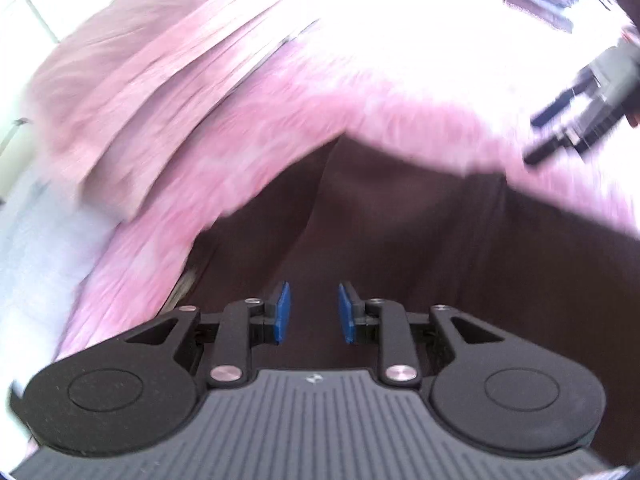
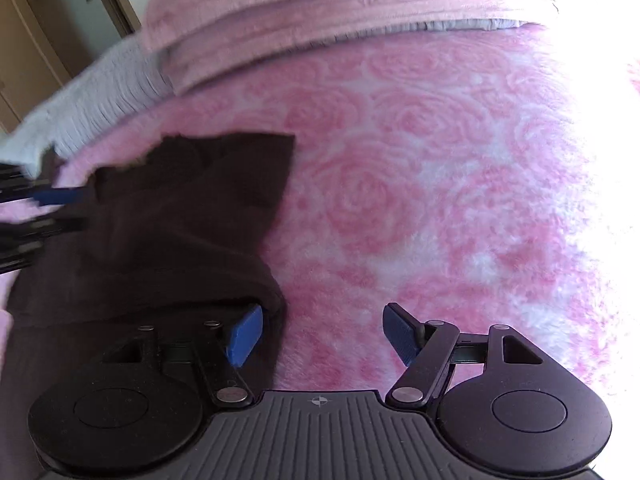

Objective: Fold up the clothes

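At the left, around nine o'clock from where I stand, the left gripper hangs over the dark brown garment, which lies on the pink rose-patterned blanket covering the bed. A folded pink blanket sits at twelve o'clock, with a pale sheet showing toward ten o'clock.

The risk, as I judge it, is that the cloth is only loosely laid: one flap is doubled over with a rumpled edge, and with neither gripper pinning it, a hasty grab could drag the whole piece across the fleecy blanket and undo the fold. The left view is smeared with motion, which suggests a quick hand; a fast approach could catch two layers instead of one, or snag the blanket's pile along with the fabric.

The left fingers stand a little apart, a narrow gap with only brown cloth seen beneath and nothing pinched between them. Moving to the right, at about four o'clock, the right gripper has its fingers spread wide. Its left pad sits against the garment's lower corner, perhaps brushing it, while the other hovers over bare blanket; it grips nothing.
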A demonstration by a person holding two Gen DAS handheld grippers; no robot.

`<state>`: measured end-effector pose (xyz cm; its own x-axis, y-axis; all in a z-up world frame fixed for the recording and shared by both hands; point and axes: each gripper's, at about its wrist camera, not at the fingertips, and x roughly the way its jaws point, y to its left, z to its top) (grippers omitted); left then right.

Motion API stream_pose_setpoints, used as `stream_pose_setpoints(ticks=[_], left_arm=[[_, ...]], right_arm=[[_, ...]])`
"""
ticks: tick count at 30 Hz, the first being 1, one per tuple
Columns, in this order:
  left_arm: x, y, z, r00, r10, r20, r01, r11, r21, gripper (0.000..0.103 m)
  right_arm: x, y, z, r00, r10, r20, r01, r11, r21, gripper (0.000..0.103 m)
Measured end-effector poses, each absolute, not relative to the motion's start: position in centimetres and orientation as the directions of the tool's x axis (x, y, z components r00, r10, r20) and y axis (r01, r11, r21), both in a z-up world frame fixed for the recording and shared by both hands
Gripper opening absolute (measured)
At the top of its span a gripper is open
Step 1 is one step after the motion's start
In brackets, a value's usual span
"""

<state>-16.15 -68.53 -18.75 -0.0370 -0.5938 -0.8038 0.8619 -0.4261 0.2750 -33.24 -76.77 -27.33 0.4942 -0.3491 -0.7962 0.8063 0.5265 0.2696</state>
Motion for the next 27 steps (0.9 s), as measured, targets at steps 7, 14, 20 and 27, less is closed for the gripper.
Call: stream_pose_setpoints(ticks=[7, 14, 20, 27], left_arm=[[-18.2, -79.8, -21.3, -0.196, -0.465, -0.863, 0.867, -0.494, 0.069, 0.023], [-19.4, -86.3, -25.0, -0.238, -0.346, -0.908, 0.865, -0.501, -0.036, 0.028], [-19.2, -87.7, -25.9, -0.266, -0.299, -0.917, 0.875, -0.475, -0.099, 0.001], [-16.2, -86.0, -25.1, -0.183, -0.453, -0.873, 0.954, -0.298, -0.045, 0.000]], right_arm=[[-31.7, -78.0, -28.4, 0.637, -0.225, -0.737, 0.702, 0.564, 0.435, 0.065], [-30.2, -78.5, -30.4, 0.647, -0.170, -0.744, 0.660, 0.614, 0.434, 0.061], [-29.4, -77.7, -31.0, 0.617, -0.164, -0.769, 0.594, 0.738, 0.319, 0.039], [-31.1, -77.7, -31.3, 0.576, -0.250, -0.779, 0.680, 0.674, 0.287, 0.007]])
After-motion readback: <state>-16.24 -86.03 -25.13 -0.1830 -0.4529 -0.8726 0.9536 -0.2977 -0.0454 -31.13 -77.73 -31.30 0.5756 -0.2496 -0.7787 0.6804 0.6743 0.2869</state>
